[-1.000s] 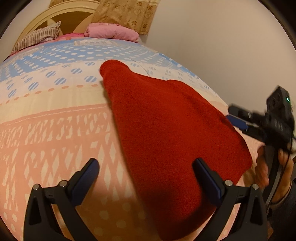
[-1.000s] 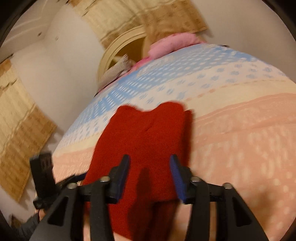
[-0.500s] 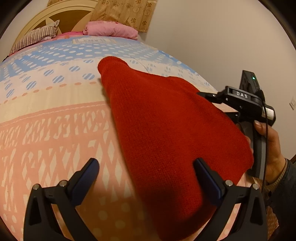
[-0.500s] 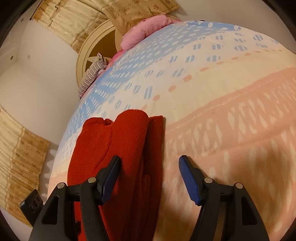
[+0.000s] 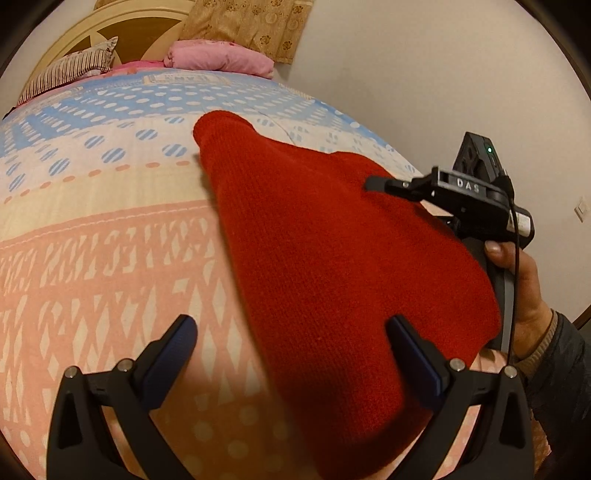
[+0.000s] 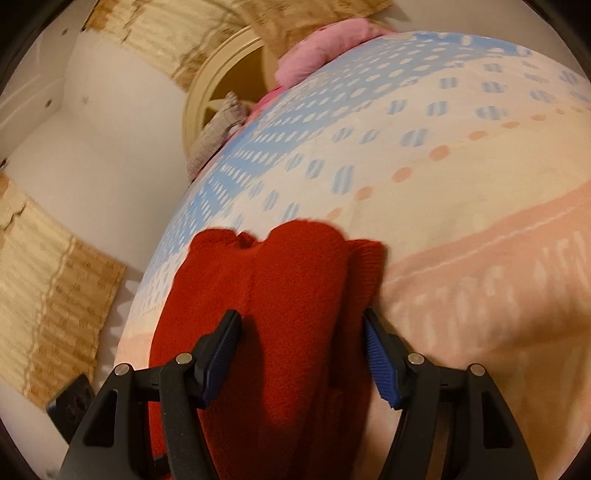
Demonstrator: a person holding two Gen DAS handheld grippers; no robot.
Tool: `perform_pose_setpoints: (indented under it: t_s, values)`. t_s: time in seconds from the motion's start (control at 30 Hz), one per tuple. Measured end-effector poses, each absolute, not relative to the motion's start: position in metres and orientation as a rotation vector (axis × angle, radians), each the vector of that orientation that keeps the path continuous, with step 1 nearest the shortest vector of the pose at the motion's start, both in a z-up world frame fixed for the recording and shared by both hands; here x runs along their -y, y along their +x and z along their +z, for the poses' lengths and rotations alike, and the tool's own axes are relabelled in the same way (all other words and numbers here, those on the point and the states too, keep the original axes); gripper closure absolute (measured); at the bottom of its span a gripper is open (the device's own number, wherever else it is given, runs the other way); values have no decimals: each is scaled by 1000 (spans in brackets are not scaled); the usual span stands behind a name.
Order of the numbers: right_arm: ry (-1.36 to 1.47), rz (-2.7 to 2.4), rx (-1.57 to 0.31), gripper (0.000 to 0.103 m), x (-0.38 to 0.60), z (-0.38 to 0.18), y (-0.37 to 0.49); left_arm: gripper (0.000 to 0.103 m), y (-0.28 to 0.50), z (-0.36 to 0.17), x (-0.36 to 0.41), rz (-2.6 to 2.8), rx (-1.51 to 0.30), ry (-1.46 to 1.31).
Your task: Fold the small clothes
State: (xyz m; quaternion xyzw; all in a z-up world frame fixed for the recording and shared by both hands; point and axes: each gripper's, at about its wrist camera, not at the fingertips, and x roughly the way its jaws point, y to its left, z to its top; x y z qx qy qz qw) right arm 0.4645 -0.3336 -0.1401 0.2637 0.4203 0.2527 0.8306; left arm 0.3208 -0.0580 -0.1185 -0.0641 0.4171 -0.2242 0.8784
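- The red knit garment [image 5: 332, 266] lies folded near the bed's [image 5: 110, 258] foot edge.
- The left tool [image 5: 291, 354] is spread wide, holding nothing.
- The right tool [image 6: 301, 354] is open astride the garment, gripping nothing.

The garment [image 5: 332, 266] lies on the bed [image 5: 110, 258], near its right edge and toward the foot, its long side running from the foot end up toward the headboard [image 5: 122, 22]. In the right wrist view it looks folded along its length, one layer lying over another, though blur makes the layers hard to separate. At the head of the bed two pillows [image 5: 218, 61] rest against the headboard, well apart from the garment. The left gripper [image 5: 291, 354] is at the foot end, its jaws spread wide, one over bare bedding, the other over the garment. The right gripper [image 6: 301, 354] is above the garment's right side, its jaws apart on either side of the upper fold.
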Motion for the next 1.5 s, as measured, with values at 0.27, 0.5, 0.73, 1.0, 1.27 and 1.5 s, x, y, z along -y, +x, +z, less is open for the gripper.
perform_pose_setpoints:
  t_s: [0.27, 0.5, 0.73, 1.0, 1.27, 1.5]
  values:
    - [571, 560, -892, 62, 338, -147, 463, 10, 319, -117, 62, -502, -867, -118]
    - [535, 547, -869, 68, 337, -141, 455, 46, 316, -110, 65, -544, -907, -140]
    - [486, 530, -824, 71, 328, -118, 437, 60, 298, -90, 75, -474, -853, -8]
    - [506, 529, -811, 72, 322, -102, 416, 62, 282, -74, 63, -438, -842, -6]
    - [532, 580, -791, 74, 301, -87, 389, 62, 252, -52, 44, -423, -790, 1]
    - [532, 648, -796, 74, 266, -82, 370, 62, 228, -44, 20, -386, -768, -16]
